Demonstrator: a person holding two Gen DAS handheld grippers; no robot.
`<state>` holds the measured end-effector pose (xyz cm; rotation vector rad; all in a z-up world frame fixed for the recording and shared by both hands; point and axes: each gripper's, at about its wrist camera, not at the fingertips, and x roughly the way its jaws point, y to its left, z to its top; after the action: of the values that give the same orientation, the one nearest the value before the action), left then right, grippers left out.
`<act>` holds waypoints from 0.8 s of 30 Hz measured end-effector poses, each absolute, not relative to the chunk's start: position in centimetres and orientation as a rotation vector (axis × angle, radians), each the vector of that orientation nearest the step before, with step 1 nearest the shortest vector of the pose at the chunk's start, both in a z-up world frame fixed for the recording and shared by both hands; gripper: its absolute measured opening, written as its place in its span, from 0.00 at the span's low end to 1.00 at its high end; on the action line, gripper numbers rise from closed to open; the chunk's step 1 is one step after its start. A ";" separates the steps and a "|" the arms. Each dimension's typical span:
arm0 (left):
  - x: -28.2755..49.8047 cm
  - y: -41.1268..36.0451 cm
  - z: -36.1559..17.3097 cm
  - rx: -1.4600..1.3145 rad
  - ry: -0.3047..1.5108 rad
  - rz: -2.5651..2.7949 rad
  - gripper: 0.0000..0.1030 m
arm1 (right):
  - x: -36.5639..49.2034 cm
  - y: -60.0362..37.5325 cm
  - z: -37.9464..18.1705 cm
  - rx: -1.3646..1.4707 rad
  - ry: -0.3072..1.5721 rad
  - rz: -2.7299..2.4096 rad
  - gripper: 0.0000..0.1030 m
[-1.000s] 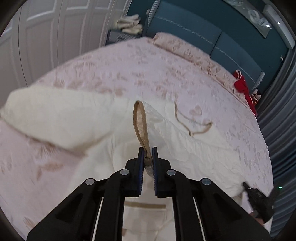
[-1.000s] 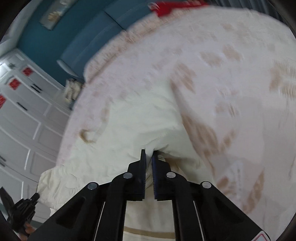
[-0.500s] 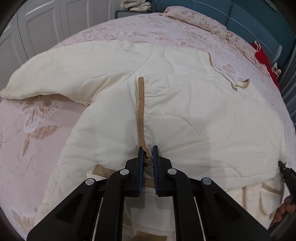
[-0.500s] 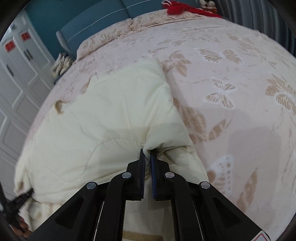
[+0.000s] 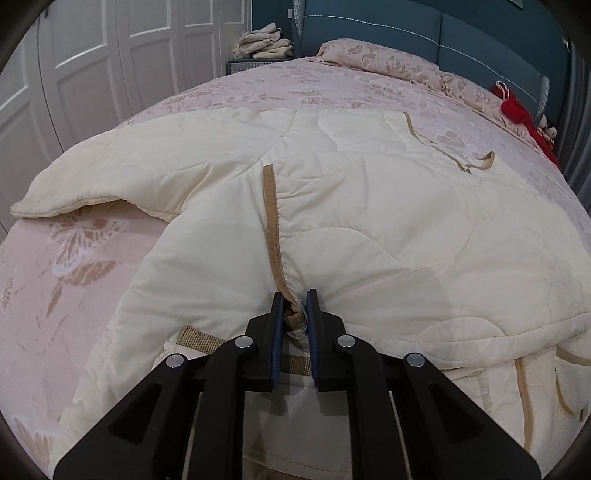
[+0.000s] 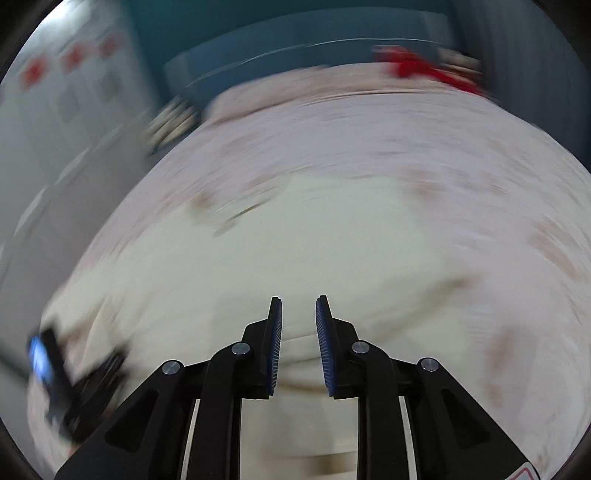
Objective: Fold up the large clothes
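Left gripper (image 5: pixel 295 312): pointed forward and slightly down over the near part of the jacket; its two black fingers with blue ribbed pads are clamped on a bunched fold of cream fabric together with the lower end of the tan trim.
Right gripper (image 6: pixel 298 325): held low above the jacket, fingers spread with a clear gap and nothing between the pads; the view is heavily smeared, so finer detail cannot be made out.
Jacket (image 5: pixel 388 229): a cream quilted garment with curved stitch lines and a puffy, matte surface, spread flat across the middle of the bed; one sleeve (image 5: pixel 122 173) is stretched out to the left of the jacket's body, ending in a rounded cuff.
Tan trim (image 5: pixel 271 221): a narrow woven strip running along the jacket's front edge from mid-body down into the left gripper.
Tan cord (image 5: pixel 476 164): a thin loop lying on the jacket's far right part.
Bed cover (image 5: pixel 74 266): pale pink with tan butterfly and leaf patterns, lying under the jacket.
Red item (image 5: pixel 517 110): soft fabric, well beyond the jacket, by the teal headboard (image 5: pixel 369 22).
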<state>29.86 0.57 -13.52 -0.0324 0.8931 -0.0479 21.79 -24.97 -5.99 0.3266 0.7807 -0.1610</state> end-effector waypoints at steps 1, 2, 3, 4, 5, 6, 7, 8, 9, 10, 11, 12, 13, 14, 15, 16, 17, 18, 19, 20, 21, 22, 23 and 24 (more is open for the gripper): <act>29.8 0.7 -13.5 -0.041 0.892 -0.051 0.11 | 22.7 -22.7 -6.4 0.284 0.798 -0.107 0.12; 29.8 0.8 -13.5 -0.050 0.892 -0.055 0.11 | 23.7 -20.8 -7.3 0.253 0.823 -0.073 0.11; 29.8 0.9 -13.5 -0.061 0.891 -0.060 0.11 | 24.4 -19.9 -8.1 0.248 0.847 -0.058 0.11; 29.8 1.2 -13.6 -0.080 0.890 -0.069 0.11 | 25.2 -19.1 -9.4 0.262 0.886 -0.040 0.11; 29.8 1.3 -13.6 -0.092 0.889 -0.075 0.11 | 25.8 -18.7 -10.8 0.277 0.922 -0.038 0.11; 29.7 1.5 -13.7 -0.102 0.887 -0.080 0.12 | 26.0 -18.4 -12.0 0.277 0.947 -0.054 0.11; 29.7 1.6 -13.8 -0.112 0.882 -0.086 0.13 | 26.1 -18.3 -13.1 0.274 0.964 -0.069 0.09; 29.6 1.6 -13.8 -0.115 0.879 -0.089 0.13 | 25.7 -18.4 -14.4 0.280 0.944 -0.072 0.09; 29.6 1.5 -13.9 -0.116 0.874 -0.091 0.14 | 25.4 -18.5 -14.7 0.281 0.919 -0.072 0.08; 29.6 1.4 -13.9 -0.116 0.870 -0.090 0.14 | 25.2 -18.4 -14.7 0.277 0.909 -0.074 0.08; 29.6 1.4 -13.9 -0.116 0.867 -0.089 0.15 | 25.2 -18.4 -14.7 0.266 0.905 -0.082 0.08; 29.5 1.4 -13.9 -0.122 0.865 -0.092 0.15 | 25.2 -18.1 -14.9 0.256 0.903 -0.087 0.08; 29.4 1.5 -13.9 -0.131 0.864 -0.097 0.16 | 25.1 -18.0 -15.0 0.240 0.901 -0.094 0.08; 29.5 1.9 -13.7 -0.160 0.868 -0.111 0.16 | 25.0 -17.9 -14.9 0.223 0.900 -0.101 0.08; 29.5 2.7 -13.3 -0.211 0.876 -0.136 0.18 | 25.0 -17.5 -14.8 0.213 0.899 -0.105 0.08; 29.6 3.5 -13.0 -0.263 0.886 -0.157 0.22 | 25.0 -17.4 -14.7 0.203 0.897 -0.109 0.08; 29.4 5.3 -12.2 -0.351 0.899 -0.171 0.25 | 25.0 -17.3 -14.5 0.199 0.896 -0.111 0.08; 29.1 7.3 -11.3 -0.423 0.885 -0.164 0.35 | 25.0 -17.4 -14.5 0.199 0.893 -0.111 0.08; 28.5 9.4 -10.3 -0.486 0.851 -0.150 0.52 | 24.9 -17.5 -14.5 0.205 0.888 -0.108 0.09; 27.9 12.5 -8.8 -0.548 0.796 -0.118 0.63 | 24.8 -17.6 -14.5 0.215 0.882 -0.103 0.09; 27.7 15.1 -7.7 -0.574 0.758 -0.074 0.82 | 25.2 -17.4 -14.6 0.223 0.879 -0.100 0.09; 27.6 17.7 -6.8 -0.585 0.729 -0.024 0.91 | 25.3 -17.5 -14.5 0.232 0.877 -0.096 0.09; 28.1 21.2 -6.0 -0.590 0.705 0.037 0.91 | 25.2 -17.7 -14.5 0.243 0.874 -0.090 0.10; 28.7 23.9 -5.7 -0.590 0.699 0.080 0.91 | 25.3 -17.7 -14.4 0.250 0.872 -0.087 0.10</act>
<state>28.70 23.91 -5.71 -0.5901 0.6987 0.0799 25.30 -17.71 -14.40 0.2504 0.8717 -0.0868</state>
